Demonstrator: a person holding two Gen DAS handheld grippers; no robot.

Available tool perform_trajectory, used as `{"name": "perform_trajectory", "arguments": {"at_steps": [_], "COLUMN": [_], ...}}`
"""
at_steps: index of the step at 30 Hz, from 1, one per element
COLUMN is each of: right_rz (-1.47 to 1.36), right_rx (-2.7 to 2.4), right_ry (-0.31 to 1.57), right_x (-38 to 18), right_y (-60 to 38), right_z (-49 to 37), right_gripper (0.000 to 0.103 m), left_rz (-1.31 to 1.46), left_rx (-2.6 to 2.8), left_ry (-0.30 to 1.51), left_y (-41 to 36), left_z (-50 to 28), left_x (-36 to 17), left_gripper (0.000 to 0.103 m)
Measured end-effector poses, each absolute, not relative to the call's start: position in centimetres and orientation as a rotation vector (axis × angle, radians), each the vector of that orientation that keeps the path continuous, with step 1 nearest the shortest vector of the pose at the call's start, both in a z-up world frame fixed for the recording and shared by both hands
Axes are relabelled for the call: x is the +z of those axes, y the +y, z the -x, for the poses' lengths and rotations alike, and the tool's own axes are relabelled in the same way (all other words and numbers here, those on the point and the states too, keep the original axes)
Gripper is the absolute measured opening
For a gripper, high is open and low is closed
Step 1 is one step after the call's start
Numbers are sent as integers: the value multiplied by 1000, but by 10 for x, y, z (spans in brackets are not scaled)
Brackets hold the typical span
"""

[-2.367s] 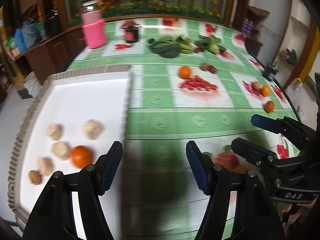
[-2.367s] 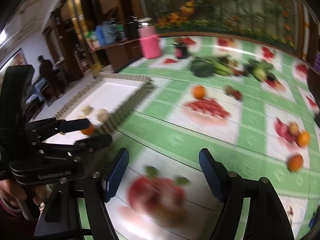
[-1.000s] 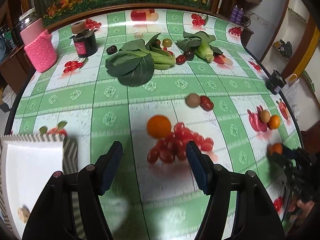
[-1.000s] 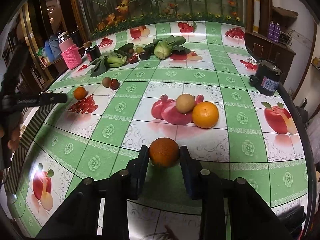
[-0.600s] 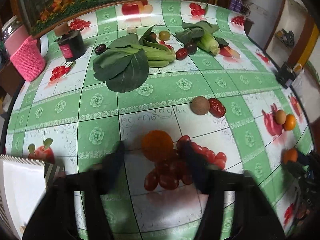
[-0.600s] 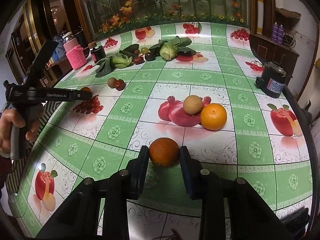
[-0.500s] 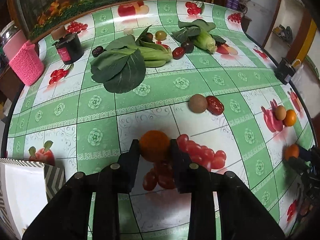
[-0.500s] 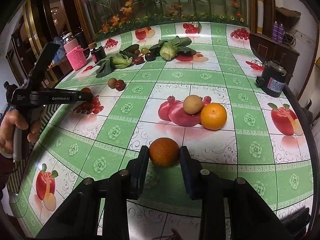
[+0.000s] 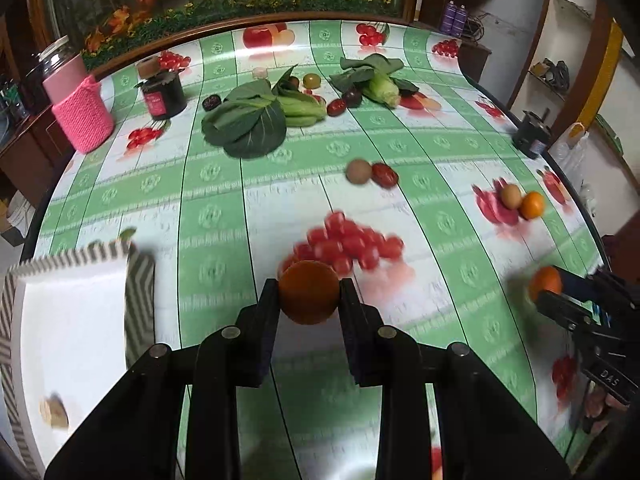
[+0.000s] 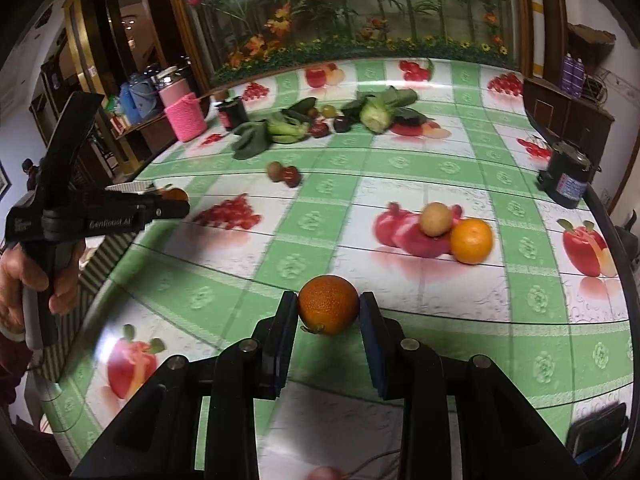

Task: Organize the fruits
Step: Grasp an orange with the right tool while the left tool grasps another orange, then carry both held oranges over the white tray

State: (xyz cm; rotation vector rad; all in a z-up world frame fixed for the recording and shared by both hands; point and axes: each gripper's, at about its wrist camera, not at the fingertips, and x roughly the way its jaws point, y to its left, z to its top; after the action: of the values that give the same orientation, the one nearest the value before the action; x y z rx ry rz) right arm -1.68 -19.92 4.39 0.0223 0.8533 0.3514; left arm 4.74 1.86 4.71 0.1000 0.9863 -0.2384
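Note:
My left gripper [image 9: 309, 294] is shut on an orange [image 9: 309, 298] and holds it above the green checked tablecloth, right of the white tray [image 9: 72, 320]. My right gripper [image 10: 329, 312] is shut on another orange [image 10: 329, 310], lifted over the cloth near the front edge. Each gripper shows in the other view, the right one [image 9: 554, 286] at the far right, the left one [image 10: 176, 204] at the left. A third orange [image 10: 471, 241] lies beside a small brown fruit [image 10: 437, 219]. A brown fruit [image 9: 359, 172] and a red one [image 9: 385, 175] lie mid-table.
Leafy greens [image 9: 248, 124], a corn cob [image 9: 380, 90] and small dark fruits lie at the back. A pink knitted jar [image 9: 80, 112] and a dark jar [image 9: 164, 96] stand back left. A black can [image 10: 566, 180] stands at the right edge. A beige lump [image 9: 54, 412] lies in the tray.
My left gripper closed on the orange on the printed cherries and lifted it back towards the tray. My right gripper has raised its orange off the cloth.

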Motion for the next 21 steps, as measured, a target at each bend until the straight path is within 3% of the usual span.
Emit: {"name": "perform_trajectory", "arguments": {"at_steps": [21], "right_rz": [18], "right_rx": [525], "right_ry": [832], "right_x": [58], "right_y": [-100], "right_z": [56], "right_gripper": [32], "left_rz": [-34], "left_rx": [-146], "left_ry": [933], "left_y": [85], "left_z": [40], "left_x": [66], "left_gripper": [26]}}
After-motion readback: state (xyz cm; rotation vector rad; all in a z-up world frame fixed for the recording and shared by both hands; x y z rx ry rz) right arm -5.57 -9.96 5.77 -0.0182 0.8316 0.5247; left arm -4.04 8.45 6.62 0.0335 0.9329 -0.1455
